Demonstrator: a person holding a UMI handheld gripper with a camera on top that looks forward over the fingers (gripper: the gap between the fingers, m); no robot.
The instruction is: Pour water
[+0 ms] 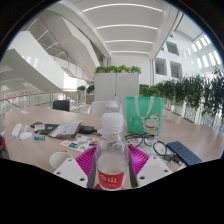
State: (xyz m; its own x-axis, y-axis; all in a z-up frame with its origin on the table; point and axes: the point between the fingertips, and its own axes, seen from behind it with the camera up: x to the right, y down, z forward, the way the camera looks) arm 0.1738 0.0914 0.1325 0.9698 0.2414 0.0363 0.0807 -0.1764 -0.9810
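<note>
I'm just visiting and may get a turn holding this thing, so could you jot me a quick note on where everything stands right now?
Gripper: the clear water bottle with the red label stands between the two fingers, cap on; whether the pads actually press it cannot be seen.
Table: glasses lie just right of the bottle, a green bag stands behind it, and papers and small items are spread to the left.
Done: the bottle is lined up in the fingers.
Left: no cup or glass to pour into shows in this view, so find one, then open and pour.
</note>
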